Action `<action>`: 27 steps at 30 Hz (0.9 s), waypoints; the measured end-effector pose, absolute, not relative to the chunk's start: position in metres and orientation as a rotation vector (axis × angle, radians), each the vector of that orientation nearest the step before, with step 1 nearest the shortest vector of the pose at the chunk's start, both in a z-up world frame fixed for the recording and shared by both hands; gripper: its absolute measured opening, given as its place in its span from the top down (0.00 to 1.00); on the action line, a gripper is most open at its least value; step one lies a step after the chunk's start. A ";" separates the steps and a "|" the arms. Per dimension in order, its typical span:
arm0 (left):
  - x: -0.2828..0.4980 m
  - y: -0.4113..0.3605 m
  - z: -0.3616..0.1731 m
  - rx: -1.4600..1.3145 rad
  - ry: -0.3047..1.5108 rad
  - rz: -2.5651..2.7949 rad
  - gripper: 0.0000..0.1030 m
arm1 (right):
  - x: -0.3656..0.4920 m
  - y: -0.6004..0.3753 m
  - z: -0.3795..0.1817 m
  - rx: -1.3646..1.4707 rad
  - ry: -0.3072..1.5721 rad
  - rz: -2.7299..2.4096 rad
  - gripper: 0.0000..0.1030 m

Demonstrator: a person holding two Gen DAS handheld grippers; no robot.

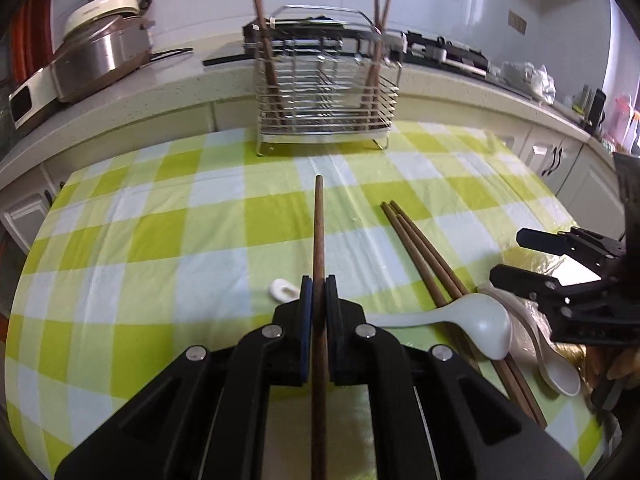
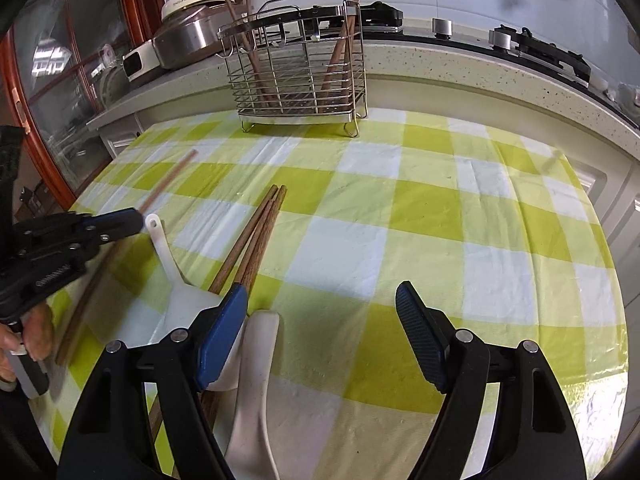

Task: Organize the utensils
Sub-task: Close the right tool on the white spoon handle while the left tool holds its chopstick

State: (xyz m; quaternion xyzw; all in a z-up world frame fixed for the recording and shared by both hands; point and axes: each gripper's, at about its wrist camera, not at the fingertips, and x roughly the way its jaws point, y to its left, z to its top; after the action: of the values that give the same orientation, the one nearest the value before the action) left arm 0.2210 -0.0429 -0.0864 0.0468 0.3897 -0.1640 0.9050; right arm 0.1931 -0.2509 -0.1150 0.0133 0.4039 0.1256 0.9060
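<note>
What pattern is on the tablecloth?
The tablecloth is a check of lime green, pale yellow-green and white squares, clearest in the right wrist view.

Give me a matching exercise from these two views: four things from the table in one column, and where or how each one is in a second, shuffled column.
Things:
1. left gripper
2. right gripper
3. wire rack
4. white spoons

States:
A. stands at the far edge of the checked cloth, chopsticks upright in it
B. lying on the cloth with loose chopsticks
C. open, holding nothing
D. shut on a single chopstick

Pairs: 1-D, 2-C, 3-A, 4-B
</note>
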 end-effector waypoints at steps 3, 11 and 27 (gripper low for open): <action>0.214 -0.028 -0.084 0.070 0.798 -0.328 0.94 | 0.200 -0.254 -0.112 0.035 0.838 0.251 0.31; 0.195 -0.004 -0.086 0.045 0.789 -0.293 0.94 | 0.221 -0.240 -0.120 -0.030 0.909 0.262 0.46; 0.191 0.007 -0.091 0.003 0.799 -0.320 0.94 | 0.187 -0.192 -0.109 -0.098 0.970 0.451 0.47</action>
State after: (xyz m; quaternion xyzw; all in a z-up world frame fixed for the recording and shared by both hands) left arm 0.1914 0.0072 -0.0905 0.0014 0.3871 -0.1549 0.9089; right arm 0.1866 -0.1922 -0.1088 -0.0468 0.4618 0.2150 0.8593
